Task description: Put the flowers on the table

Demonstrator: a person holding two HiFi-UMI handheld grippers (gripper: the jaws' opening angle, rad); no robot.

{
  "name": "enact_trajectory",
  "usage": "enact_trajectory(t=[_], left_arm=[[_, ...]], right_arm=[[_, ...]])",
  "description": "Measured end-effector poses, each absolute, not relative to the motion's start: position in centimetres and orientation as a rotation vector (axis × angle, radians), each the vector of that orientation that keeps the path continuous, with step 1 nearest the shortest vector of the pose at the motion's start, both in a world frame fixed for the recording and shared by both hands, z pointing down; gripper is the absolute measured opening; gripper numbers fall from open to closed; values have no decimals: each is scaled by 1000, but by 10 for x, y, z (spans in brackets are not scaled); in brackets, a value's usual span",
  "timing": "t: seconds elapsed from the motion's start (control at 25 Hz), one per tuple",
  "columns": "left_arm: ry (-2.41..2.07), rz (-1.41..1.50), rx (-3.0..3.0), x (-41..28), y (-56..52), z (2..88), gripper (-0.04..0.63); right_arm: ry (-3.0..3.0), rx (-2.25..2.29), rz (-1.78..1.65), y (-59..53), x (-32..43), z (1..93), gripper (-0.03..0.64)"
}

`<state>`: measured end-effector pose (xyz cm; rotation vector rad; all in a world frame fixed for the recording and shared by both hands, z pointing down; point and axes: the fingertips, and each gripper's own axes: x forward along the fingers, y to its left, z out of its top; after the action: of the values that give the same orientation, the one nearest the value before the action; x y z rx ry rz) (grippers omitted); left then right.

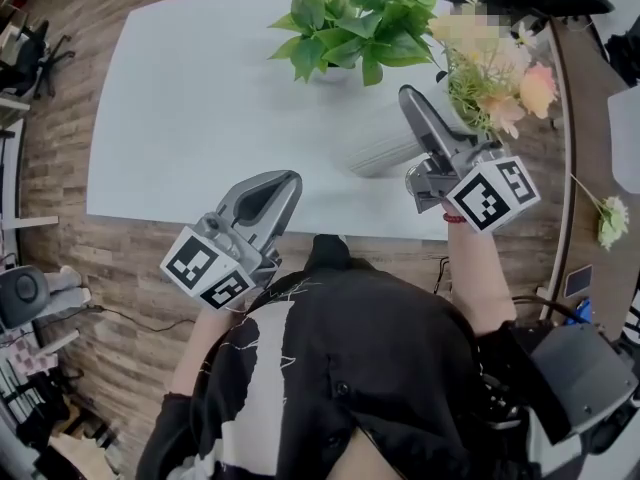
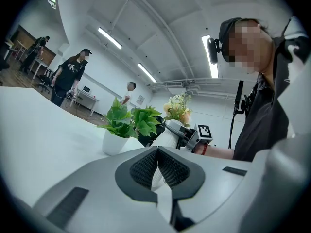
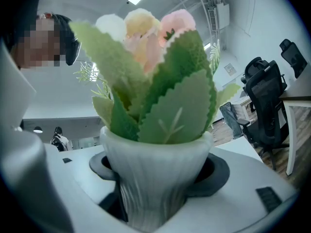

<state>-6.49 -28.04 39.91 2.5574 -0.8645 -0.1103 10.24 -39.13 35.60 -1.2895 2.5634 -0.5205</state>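
A white ribbed vase of pastel flowers hangs over the right part of the white table. My right gripper is shut on the vase, one jaw on each side of its body. In the right gripper view the vase fills the space between the jaws, with leaves and blooms above. Whether its base touches the table I cannot tell. My left gripper is at the table's near edge, jaws together and nothing in them. Its tips meet, and the vase shows beyond them.
A green leafy plant in a white pot stands at the far middle of the table. A loose flower lies on the wooden surface at the right. Office chairs and several people are around the room.
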Motion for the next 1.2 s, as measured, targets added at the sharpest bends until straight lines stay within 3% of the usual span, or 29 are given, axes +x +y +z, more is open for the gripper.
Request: enact_trajectory(t=[1.2], left_arm=[[-911, -128, 2531, -75, -269, 393, 11]], right_arm=[[2714, -1357, -337, -376, 66, 355, 354]])
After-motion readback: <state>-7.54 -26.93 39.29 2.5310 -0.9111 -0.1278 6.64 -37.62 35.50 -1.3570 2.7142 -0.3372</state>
